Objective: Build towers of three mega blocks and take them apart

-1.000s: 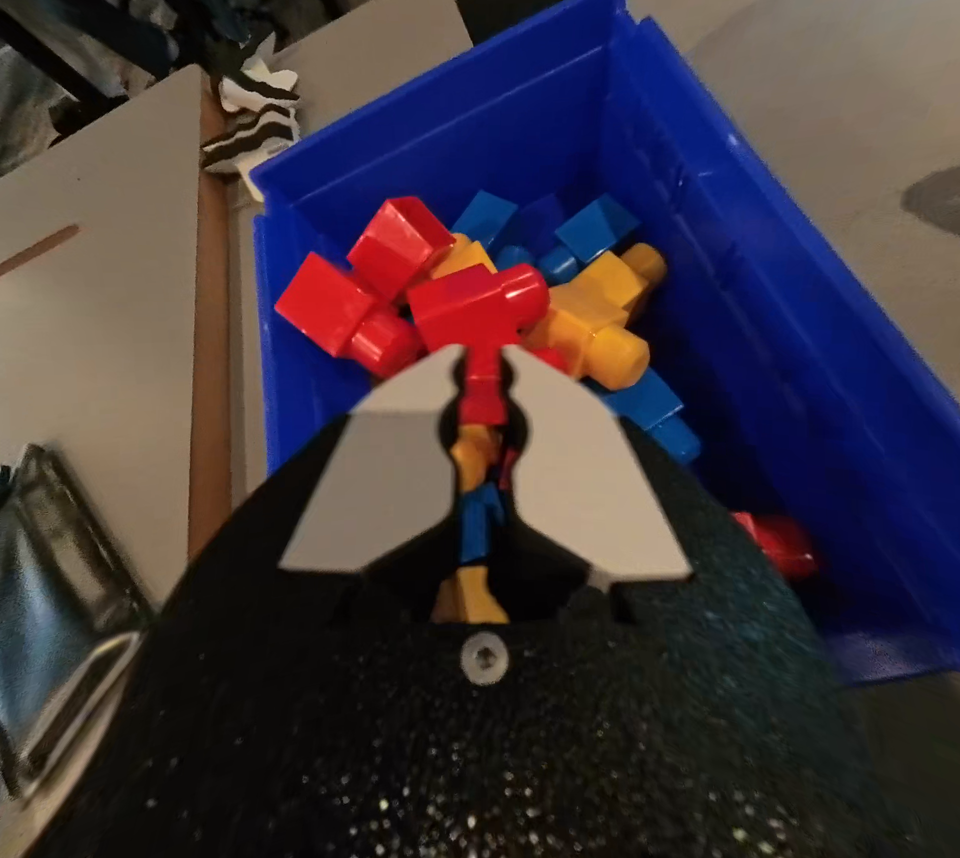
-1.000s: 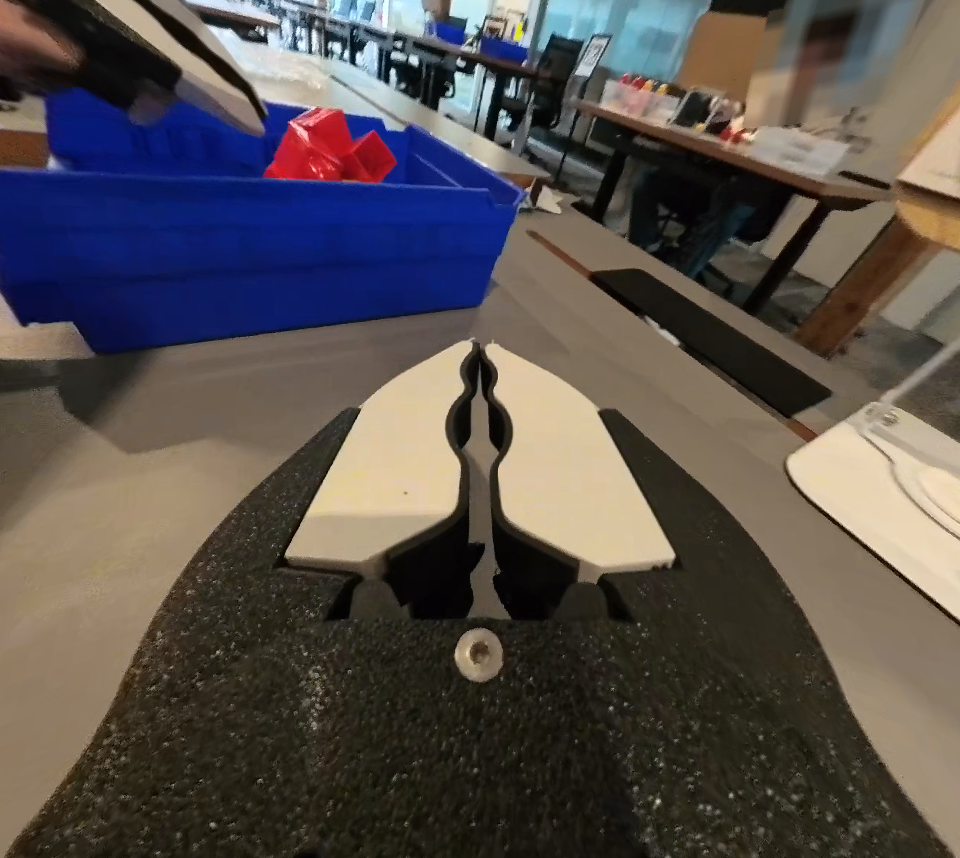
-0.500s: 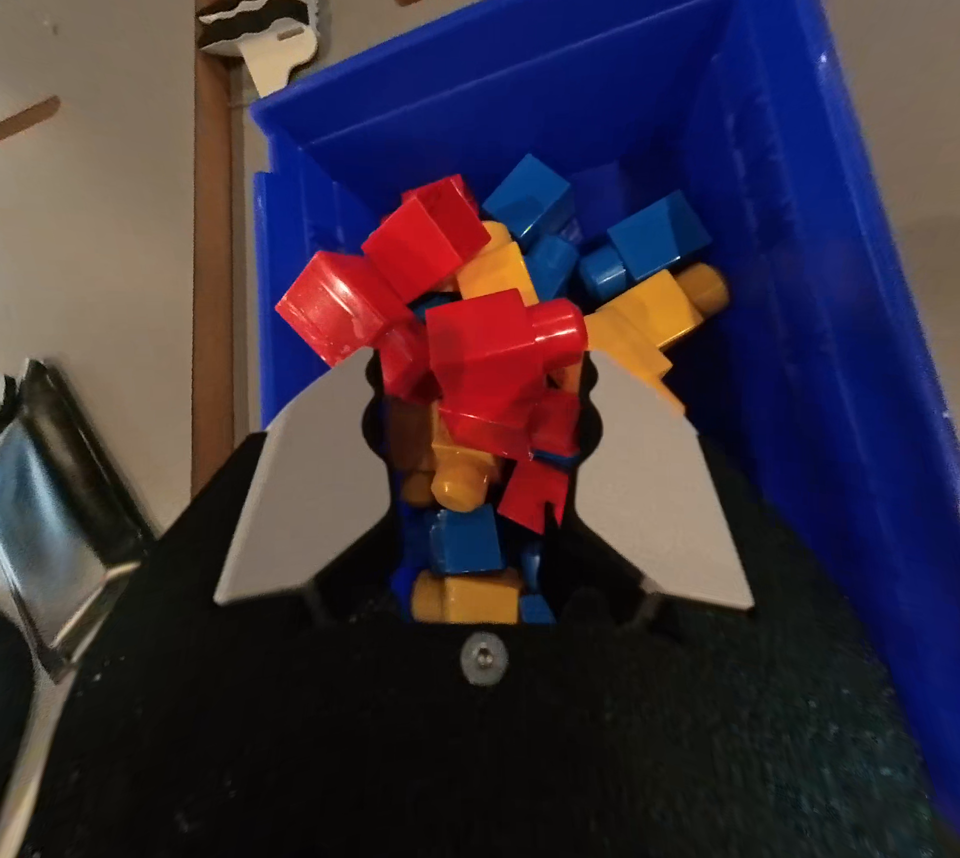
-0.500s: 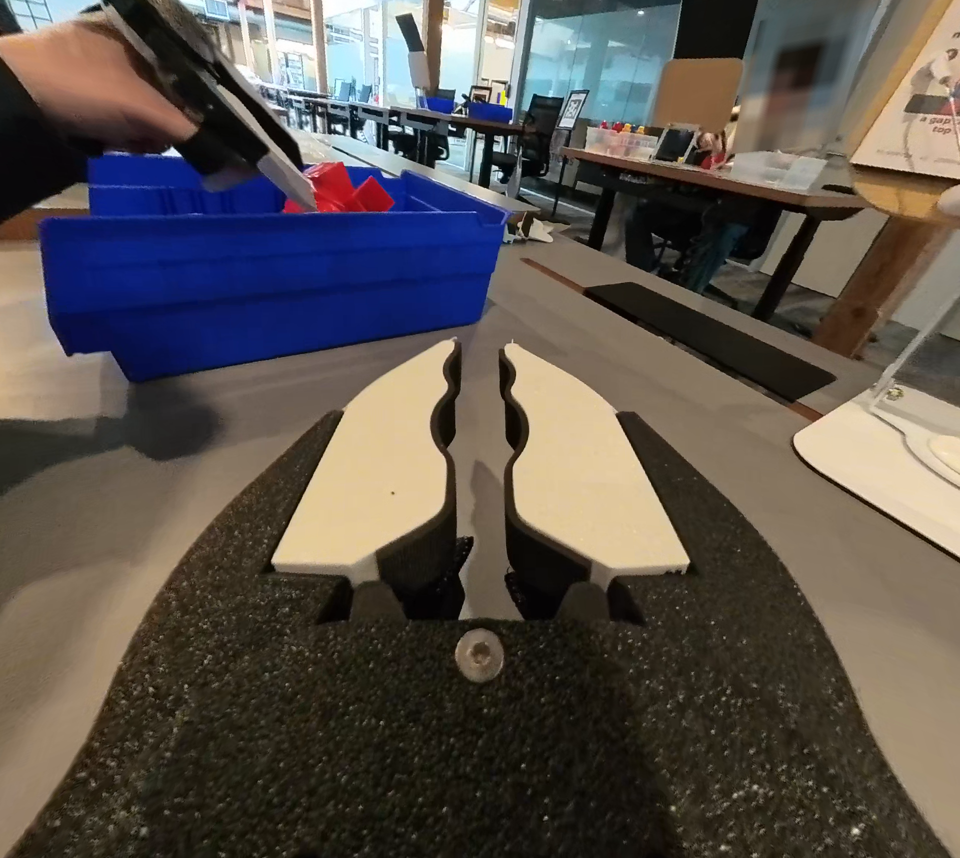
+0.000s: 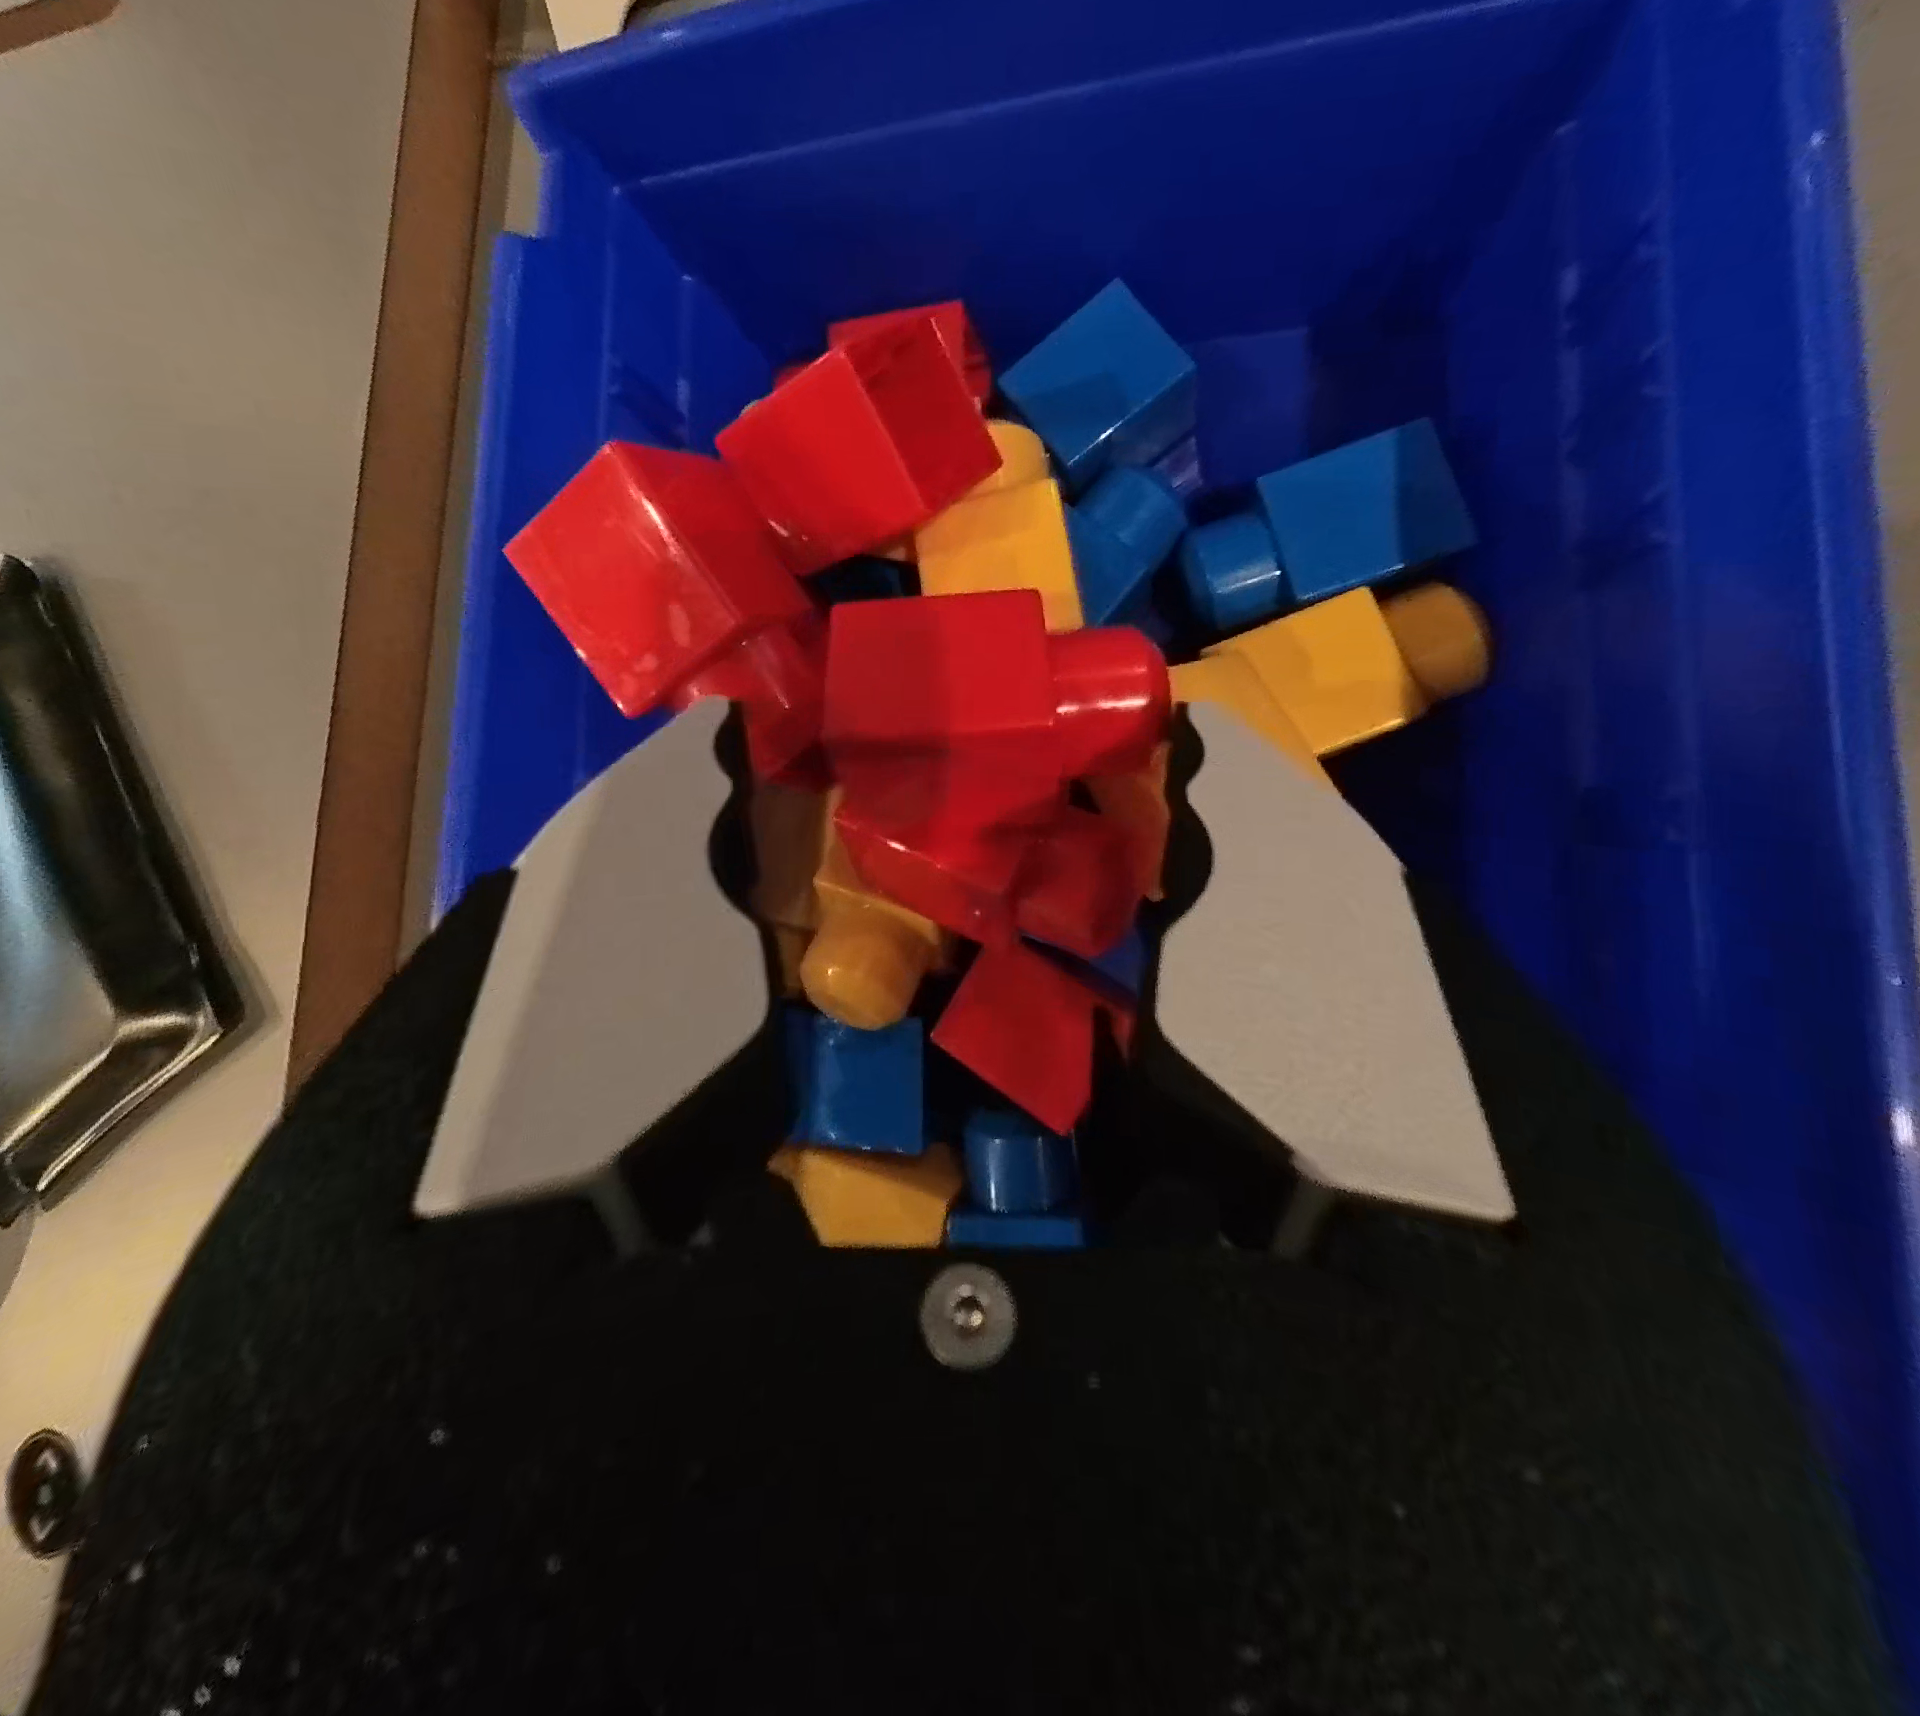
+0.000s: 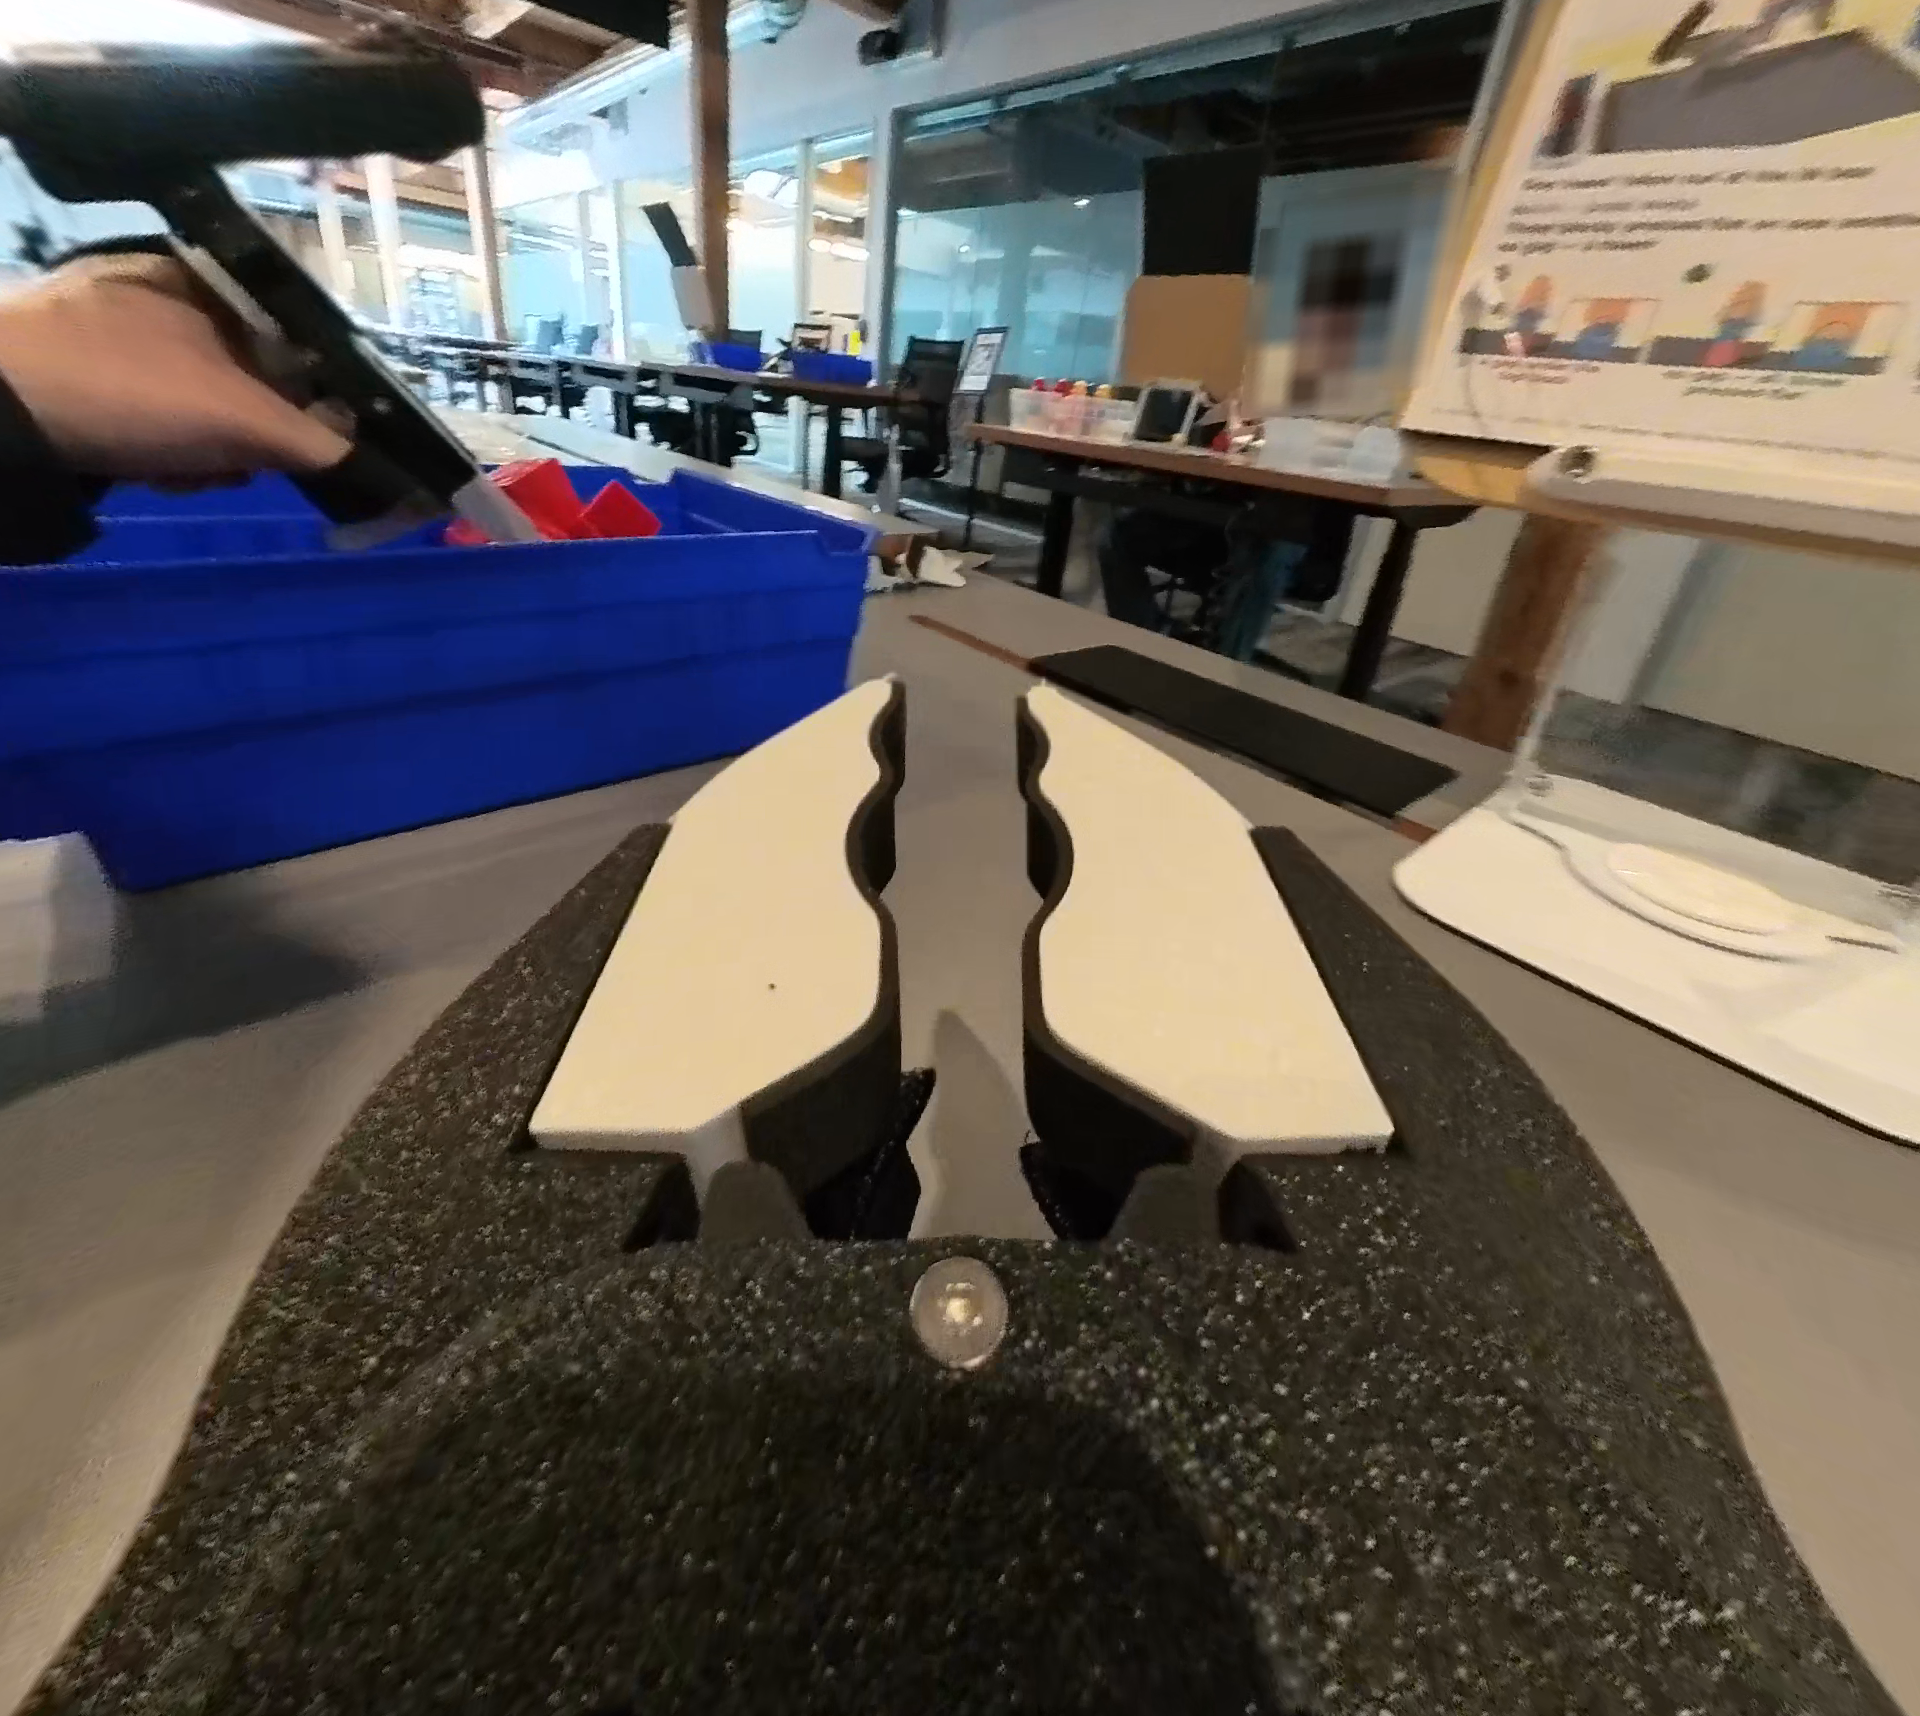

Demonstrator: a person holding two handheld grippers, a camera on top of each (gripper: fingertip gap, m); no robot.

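Note:
A blue bin (image 5: 1683,523) holds a heap of red, yellow and blue mega blocks. My left gripper (image 5: 956,710) is open and lowered into the heap, one finger on each side of a red block (image 5: 935,690) that lies on its side with its stud to the right. I cannot tell whether the fingers touch it. More red blocks (image 5: 644,575) lie at the left, yellow (image 5: 1340,669) and blue blocks (image 5: 1361,513) at the right. My right gripper (image 6: 961,700) is open and empty, low over the grey table, right of the bin (image 6: 416,679).
A metal tray (image 5: 94,928) lies left of the bin. A white base (image 6: 1662,960) with a poster stand is at the right of the table. A black mat (image 6: 1247,731) lies beyond my right gripper. A hand (image 6: 135,378) holds the left gripper over the bin.
My left gripper opened and dropped into the block heap, now straddling the red block. My right gripper went from shut to open and tilted up a little.

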